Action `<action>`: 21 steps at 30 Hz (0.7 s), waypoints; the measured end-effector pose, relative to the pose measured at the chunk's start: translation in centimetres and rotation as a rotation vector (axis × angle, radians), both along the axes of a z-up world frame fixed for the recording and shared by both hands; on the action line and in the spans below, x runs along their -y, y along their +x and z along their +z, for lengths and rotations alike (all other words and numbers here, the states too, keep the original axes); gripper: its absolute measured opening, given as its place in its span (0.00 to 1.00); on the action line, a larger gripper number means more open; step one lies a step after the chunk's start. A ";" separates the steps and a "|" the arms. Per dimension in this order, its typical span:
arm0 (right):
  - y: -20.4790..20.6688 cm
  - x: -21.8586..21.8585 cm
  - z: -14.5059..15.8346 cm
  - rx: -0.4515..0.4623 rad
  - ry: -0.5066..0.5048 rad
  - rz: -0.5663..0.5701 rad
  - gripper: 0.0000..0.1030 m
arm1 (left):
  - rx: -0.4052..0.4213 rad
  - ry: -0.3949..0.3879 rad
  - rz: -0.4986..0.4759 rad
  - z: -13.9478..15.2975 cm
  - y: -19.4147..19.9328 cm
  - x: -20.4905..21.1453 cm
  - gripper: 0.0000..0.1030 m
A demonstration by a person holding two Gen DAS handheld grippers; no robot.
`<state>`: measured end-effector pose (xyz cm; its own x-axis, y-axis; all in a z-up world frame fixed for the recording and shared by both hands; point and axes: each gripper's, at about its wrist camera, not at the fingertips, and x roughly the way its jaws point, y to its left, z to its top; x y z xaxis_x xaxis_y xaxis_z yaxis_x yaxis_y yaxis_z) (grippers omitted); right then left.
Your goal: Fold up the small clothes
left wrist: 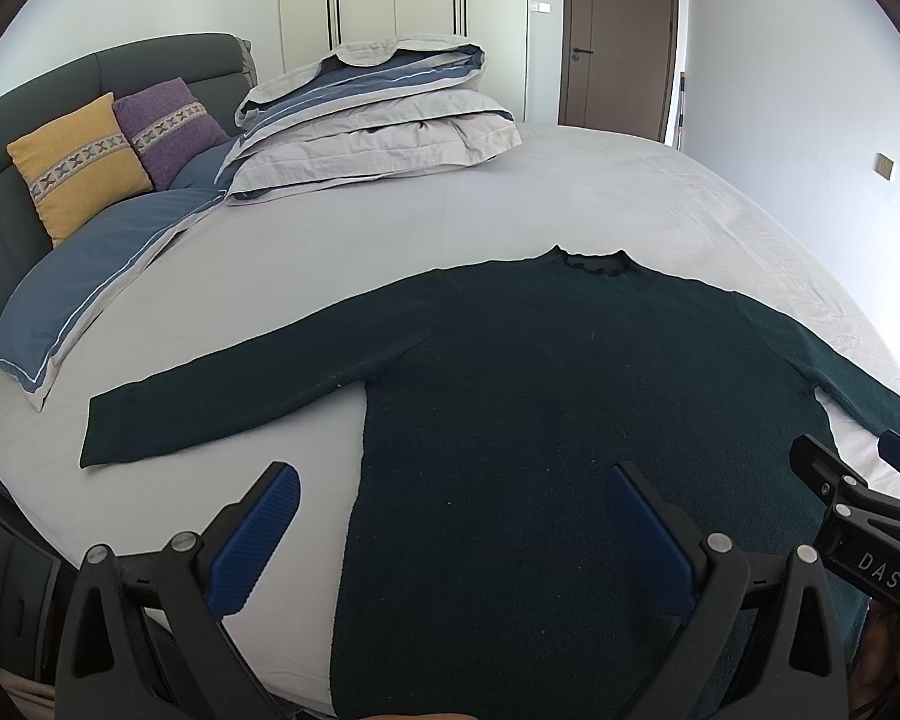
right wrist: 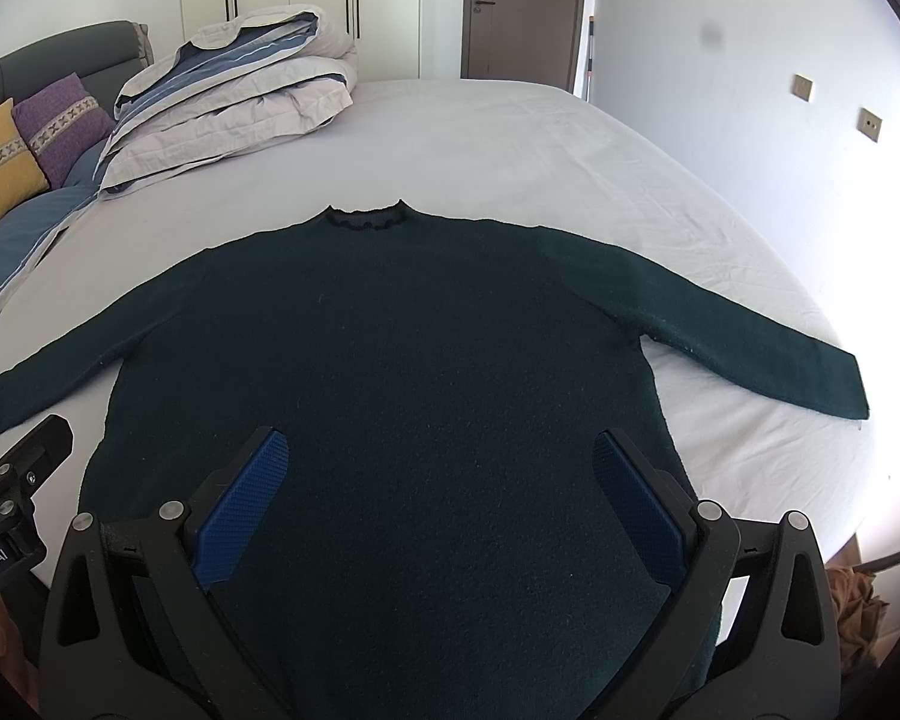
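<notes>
A dark green long-sleeved sweater (left wrist: 570, 372) (right wrist: 390, 348) lies flat on the bed, collar pointing away, both sleeves spread out to the sides. My left gripper (left wrist: 456, 480) hovers open over the sweater's lower left part, its left blue pad above the sheet beside the hem edge. My right gripper (right wrist: 438, 444) is open too, above the lower middle of the body, nothing between its pads. Each gripper shows at the edge of the other's view: the right gripper (left wrist: 858, 480) and the left gripper (right wrist: 18, 474).
The bed's grey sheet (left wrist: 450, 204) (right wrist: 510, 138) spreads wide beyond the sweater. A folded duvet (left wrist: 378, 120) (right wrist: 234, 96), a blue pillow (left wrist: 96, 282), and yellow (left wrist: 78, 162) and purple cushions (left wrist: 168, 126) sit at the headboard end on the left. A door (left wrist: 618, 36) is behind.
</notes>
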<state>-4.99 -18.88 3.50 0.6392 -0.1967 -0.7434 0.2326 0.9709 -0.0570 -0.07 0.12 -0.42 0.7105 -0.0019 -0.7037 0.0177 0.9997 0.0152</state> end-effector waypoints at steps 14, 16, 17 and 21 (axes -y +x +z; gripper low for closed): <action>0.0 -0.2 -0.2 -0.007 0.002 -0.001 1.00 | 0.002 0.000 0.007 0.0 -0.2 -0.2 1.00; 0.0 -0.2 -0.3 -0.008 0.005 0.000 1.00 | 0.003 -0.002 0.008 0.0 -0.2 -0.3 1.00; 0.0 -0.2 -0.3 -0.008 0.006 0.000 1.00 | 0.003 -0.002 0.008 -0.1 -0.3 -0.3 1.00; 0.0 -0.2 -0.4 -0.011 0.006 0.001 1.00 | 0.002 -0.002 0.008 -0.2 -0.3 -0.3 1.00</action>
